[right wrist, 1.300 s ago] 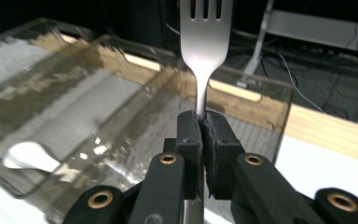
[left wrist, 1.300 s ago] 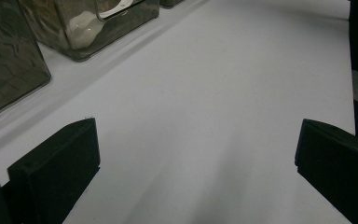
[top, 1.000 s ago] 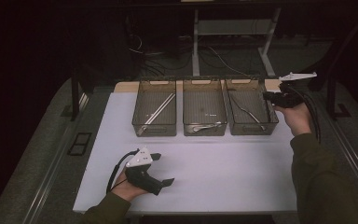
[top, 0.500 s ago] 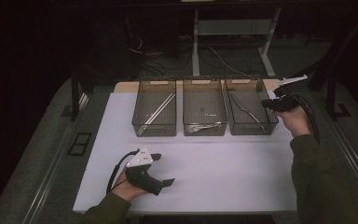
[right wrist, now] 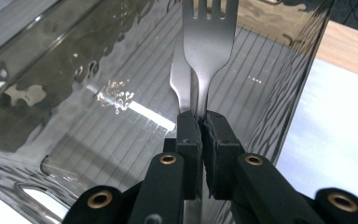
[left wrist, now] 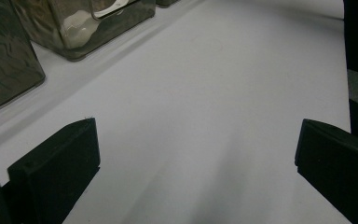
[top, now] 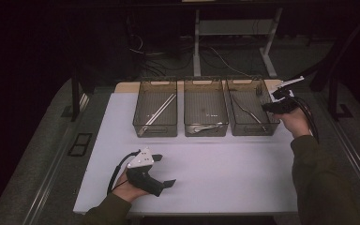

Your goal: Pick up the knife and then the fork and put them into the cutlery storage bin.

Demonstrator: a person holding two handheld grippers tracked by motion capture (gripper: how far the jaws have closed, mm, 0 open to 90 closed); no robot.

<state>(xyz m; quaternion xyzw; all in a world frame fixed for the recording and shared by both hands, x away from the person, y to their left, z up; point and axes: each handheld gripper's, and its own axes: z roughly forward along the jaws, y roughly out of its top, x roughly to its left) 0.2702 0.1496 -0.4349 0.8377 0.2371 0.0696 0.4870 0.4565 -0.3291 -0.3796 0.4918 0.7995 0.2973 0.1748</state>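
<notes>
Dark room; grey floor (top: pixel 37 168); white table (top: pixel 225 173)

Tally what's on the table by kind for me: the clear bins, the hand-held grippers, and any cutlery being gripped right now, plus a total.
clear bins: 3
hand-held grippers, left and right: 2
fork gripped by the right one: 1
Total: 6

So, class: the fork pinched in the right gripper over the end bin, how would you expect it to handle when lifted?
The fork looks like polished metal, so probably stiff and unbending. Its shiny handle may slip or pivot, since the right gripper pinches only the narrow neck. It seems light for its length.
</notes>
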